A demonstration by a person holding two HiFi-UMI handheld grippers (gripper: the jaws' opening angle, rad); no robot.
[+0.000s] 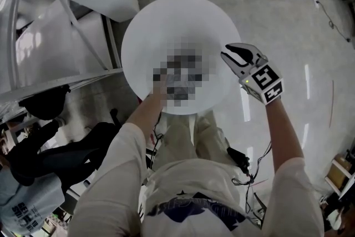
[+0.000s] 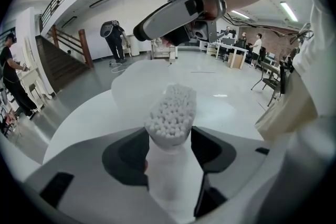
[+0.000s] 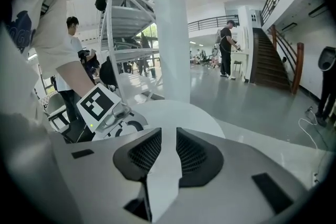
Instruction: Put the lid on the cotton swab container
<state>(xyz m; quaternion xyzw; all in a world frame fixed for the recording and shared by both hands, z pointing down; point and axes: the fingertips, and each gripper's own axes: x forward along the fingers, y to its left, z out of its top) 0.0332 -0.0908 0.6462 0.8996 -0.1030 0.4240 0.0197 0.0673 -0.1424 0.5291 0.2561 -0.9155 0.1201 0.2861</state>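
A mosaic patch covered the middle of the head view, so my left gripper was hidden there and only its own view showed it. Its jaws pinched the cotton swab container by the sides, with the uncovered swab heads standing just past the pads. The right gripper hung above and beyond those jaws. Its own jaws stood a narrow gap apart, and I could make out nothing between them. Under both pairs of jaws lay a round white table — beyond it a pale glossy floor, a staircase and distant people in a large hall.
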